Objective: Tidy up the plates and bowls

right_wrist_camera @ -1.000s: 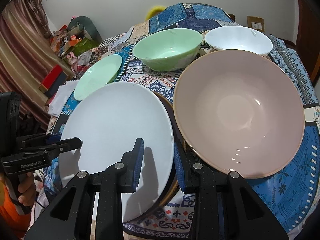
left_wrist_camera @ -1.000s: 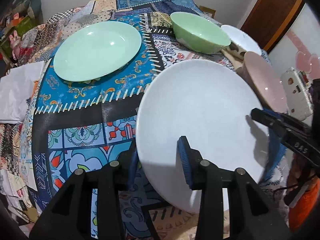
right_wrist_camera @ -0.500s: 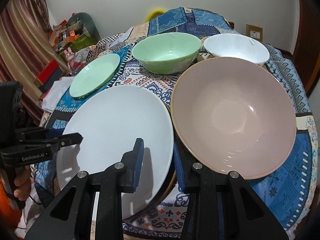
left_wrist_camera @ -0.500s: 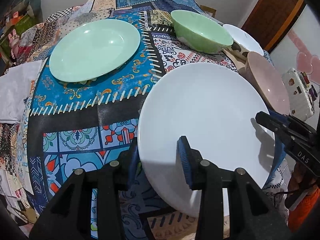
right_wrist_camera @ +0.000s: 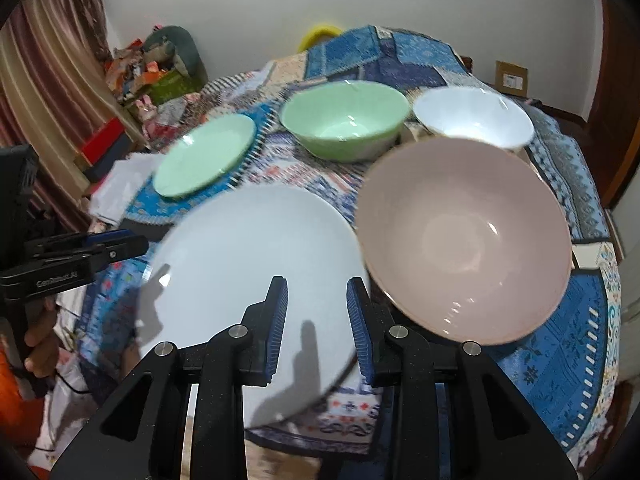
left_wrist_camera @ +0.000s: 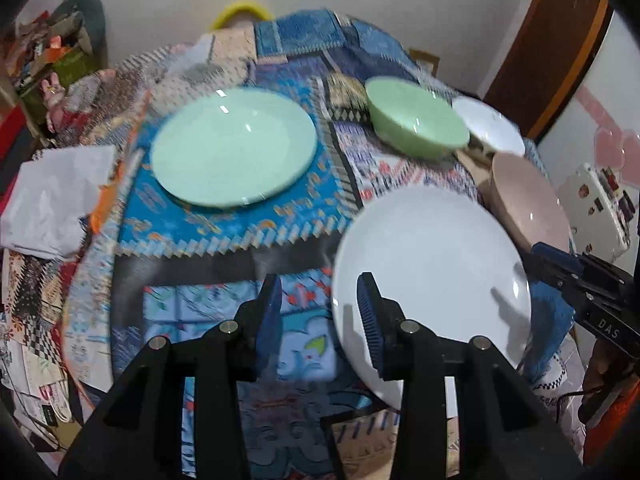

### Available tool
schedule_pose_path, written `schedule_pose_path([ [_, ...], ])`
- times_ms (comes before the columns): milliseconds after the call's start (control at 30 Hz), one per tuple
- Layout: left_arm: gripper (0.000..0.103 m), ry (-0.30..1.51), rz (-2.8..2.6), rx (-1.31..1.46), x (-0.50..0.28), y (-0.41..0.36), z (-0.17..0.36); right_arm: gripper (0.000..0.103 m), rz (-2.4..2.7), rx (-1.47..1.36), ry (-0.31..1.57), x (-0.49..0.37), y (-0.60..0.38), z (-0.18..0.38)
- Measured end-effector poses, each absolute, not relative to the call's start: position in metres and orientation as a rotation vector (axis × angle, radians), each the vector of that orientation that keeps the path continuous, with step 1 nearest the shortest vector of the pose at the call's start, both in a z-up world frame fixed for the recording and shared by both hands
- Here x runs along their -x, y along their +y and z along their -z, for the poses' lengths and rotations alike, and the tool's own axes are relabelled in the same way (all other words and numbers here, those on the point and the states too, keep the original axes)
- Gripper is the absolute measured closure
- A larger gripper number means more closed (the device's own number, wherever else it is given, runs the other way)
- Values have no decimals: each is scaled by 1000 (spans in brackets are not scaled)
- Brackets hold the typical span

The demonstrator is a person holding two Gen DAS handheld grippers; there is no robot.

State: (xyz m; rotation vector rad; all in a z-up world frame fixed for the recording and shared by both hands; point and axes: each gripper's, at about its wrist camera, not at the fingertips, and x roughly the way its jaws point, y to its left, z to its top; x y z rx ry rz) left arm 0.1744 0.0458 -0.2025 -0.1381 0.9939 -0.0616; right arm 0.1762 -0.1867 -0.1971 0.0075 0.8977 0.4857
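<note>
White wall (right_wrist_camera: 420, 12), striped curtain (right_wrist_camera: 44, 80), brown wooden door (left_wrist_camera: 552, 48).

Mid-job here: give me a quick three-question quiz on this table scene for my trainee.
1. How many bowls stand on the table?
2. Which bowl sits closest to the white plate? A green, B white, C pink.
3. True or false: the green plate lies apart from the white plate.

Key
1. Three: green bowl, white bowl, pink bowl.
2. C.
3. True.
</note>
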Motion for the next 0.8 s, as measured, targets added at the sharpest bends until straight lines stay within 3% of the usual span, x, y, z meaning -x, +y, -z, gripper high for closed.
schedule_pose_path([
  [67, 61, 938, 45, 135, -170, 55, 189, 73, -500, 0, 871, -177, -179, 189],
  [233, 37, 822, 27, 141, -164, 76, 161, 73, -551, 6, 813, -186, -153, 172],
  [367, 31, 793, 8, 158, -168, 93, 148, 70, -580, 11, 792, -198, -132, 166],
  [433, 20, 803, 7, 171, -174, 102, 145, 70, -594, 14, 788, -206, -121, 165],
  [800, 17, 822, -87, 81, -203, 131, 156, 69, -628, 21, 852, -253, -79, 172],
])
